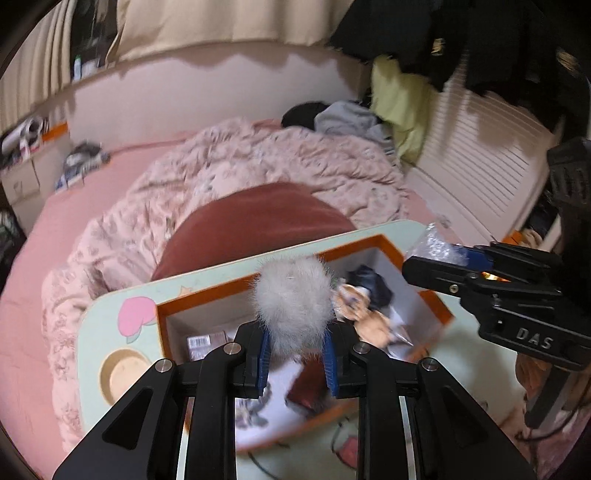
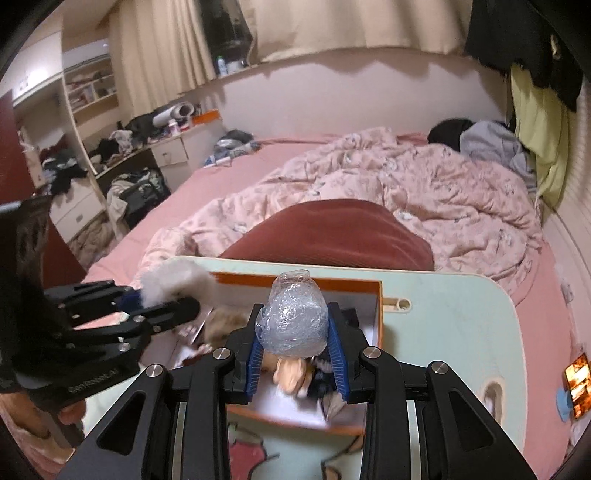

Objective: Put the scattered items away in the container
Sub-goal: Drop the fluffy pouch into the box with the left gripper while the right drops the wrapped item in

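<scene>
Orange-rimmed box [image 1: 391,246] on pale green lap table [image 1: 122,295], below and just beyond both sets of fingertips, small items inside. Left gripper [image 1: 295,350] clamped on white fluffy pompom [image 1: 293,301], pinched between blue pads [image 1: 263,354]. Right gripper [image 2: 297,354] clamped on crumpled clear plastic bundle [image 2: 291,317], bulging above its fingers.

Rumpled pink duvet [image 2: 424,192] on bed w/ dark red cushion [image 2: 332,232]; beige curtains [image 2: 332,26] behind; cluttered desk [image 2: 147,147], prob. clothes, far left.
</scene>
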